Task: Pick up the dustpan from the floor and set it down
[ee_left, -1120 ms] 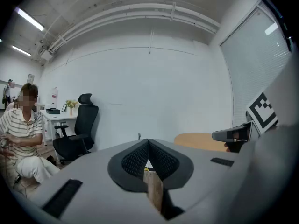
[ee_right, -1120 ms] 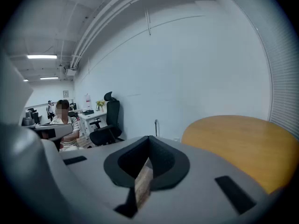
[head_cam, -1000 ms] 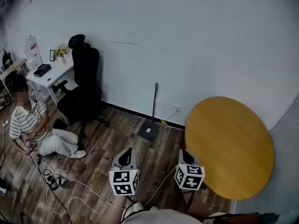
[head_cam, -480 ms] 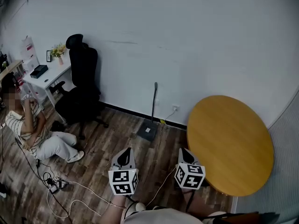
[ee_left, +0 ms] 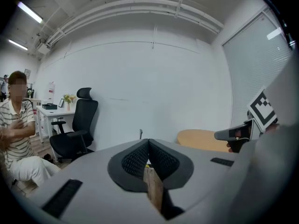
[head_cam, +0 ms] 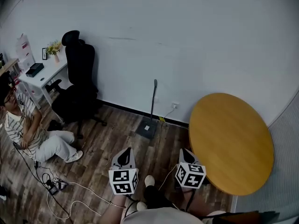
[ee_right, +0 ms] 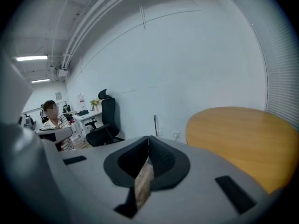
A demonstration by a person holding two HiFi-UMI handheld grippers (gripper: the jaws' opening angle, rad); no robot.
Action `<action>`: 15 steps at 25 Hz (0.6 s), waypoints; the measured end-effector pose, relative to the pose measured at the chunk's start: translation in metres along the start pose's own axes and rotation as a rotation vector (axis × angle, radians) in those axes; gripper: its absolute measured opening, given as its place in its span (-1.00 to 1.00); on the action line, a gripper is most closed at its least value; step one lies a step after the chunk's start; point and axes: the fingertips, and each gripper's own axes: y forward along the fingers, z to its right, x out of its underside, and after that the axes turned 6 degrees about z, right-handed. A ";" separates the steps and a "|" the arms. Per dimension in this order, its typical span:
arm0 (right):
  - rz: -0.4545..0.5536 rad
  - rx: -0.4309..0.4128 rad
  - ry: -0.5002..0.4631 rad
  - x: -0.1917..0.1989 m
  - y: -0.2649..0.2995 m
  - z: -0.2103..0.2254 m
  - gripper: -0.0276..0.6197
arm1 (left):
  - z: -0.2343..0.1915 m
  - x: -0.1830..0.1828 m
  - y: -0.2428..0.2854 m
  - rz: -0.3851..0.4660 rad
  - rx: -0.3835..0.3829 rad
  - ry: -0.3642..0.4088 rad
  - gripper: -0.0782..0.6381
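head view: a shoe (head_cam: 149, 181) has newly stepped forward, the dustpan (head_cam: 148, 128) standing well off by the wall (head_cam: 187, 41) beyond left gripper (head_cam: 127, 152) and right gripper (head_cam: 185, 153); left gripper view, then right gripper view: jaws together, empty, so the approach seems barely begun.

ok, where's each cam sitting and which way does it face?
Head view: on the person's head, steeply down at floor, dustpan, table; shows left gripper, right gripper, a shoe.
Left gripper view: on the left gripper, along its shut jaws toward wall and chair; right gripper at right.
Right gripper view: on the right gripper, along its shut jaws toward the wall; left gripper at left.
Shared: all three see chair, table, dustpan handle.
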 end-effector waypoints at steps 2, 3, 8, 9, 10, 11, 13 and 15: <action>-0.004 0.005 0.008 0.001 0.010 0.000 -0.82 | -0.007 0.000 0.008 -0.002 -0.003 0.001 -0.73; -0.005 0.008 0.012 0.000 0.015 -0.001 -0.82 | -0.011 -0.001 0.012 -0.003 -0.005 0.001 -0.73; -0.001 0.018 0.018 -0.012 0.041 -0.004 -0.82 | -0.027 -0.011 0.033 -0.001 -0.008 0.012 -0.73; -0.002 0.018 0.017 -0.014 0.046 -0.005 -0.82 | -0.029 -0.014 0.038 0.002 -0.007 0.017 -0.73; -0.003 0.018 0.015 -0.016 0.051 -0.005 -0.82 | -0.030 -0.016 0.043 0.004 -0.007 0.020 -0.73; -0.007 0.018 0.012 -0.016 0.058 -0.005 -0.82 | -0.032 -0.017 0.049 0.005 -0.007 0.023 -0.73; -0.018 0.016 0.010 -0.017 0.072 -0.005 -0.82 | -0.037 -0.016 0.060 0.000 -0.010 0.023 -0.73; -0.028 0.010 0.006 -0.019 0.088 -0.007 -0.82 | -0.044 -0.013 0.073 -0.012 -0.016 0.018 -0.73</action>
